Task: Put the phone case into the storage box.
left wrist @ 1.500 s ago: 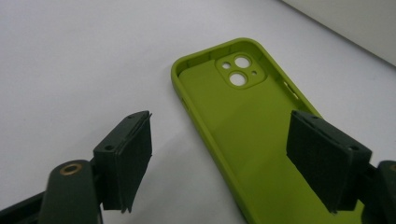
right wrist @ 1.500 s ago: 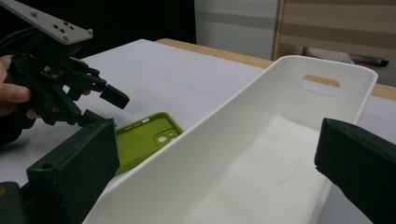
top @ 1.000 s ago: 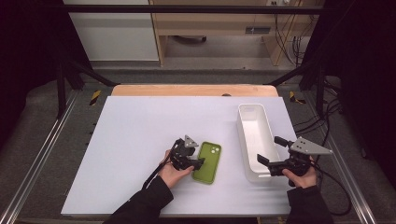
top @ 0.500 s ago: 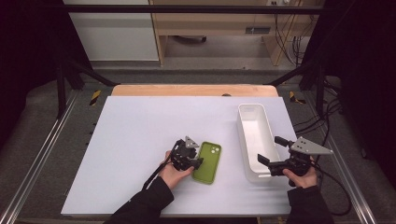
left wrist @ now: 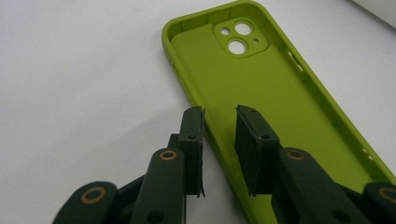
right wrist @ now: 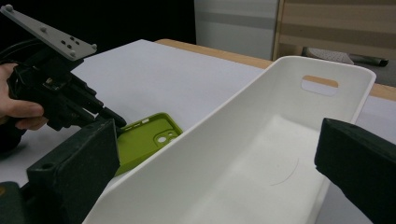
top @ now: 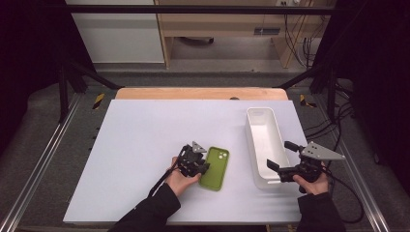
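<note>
Since the earlier frame, only the left gripper (left wrist: 219, 119) had changed: we saw its jaws closing astride the green phone case's (top: 215, 167) long edge, not yet pinching. Case lay at nine o'clock of the white bin (top: 256, 145), which the right gripper (top: 278, 155) straddled, jaws spread. Lift likely next.

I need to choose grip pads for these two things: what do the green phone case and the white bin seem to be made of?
Green phone case: probably silicone or soft rubber, matte; its surface shows no glare and its edges are rounded, moulded lips. White bin: likely hard plastic, smooth with a slight sheen; thin stiff walls and a cleanly cut handle slot. Neither look settles it for certain.
</note>
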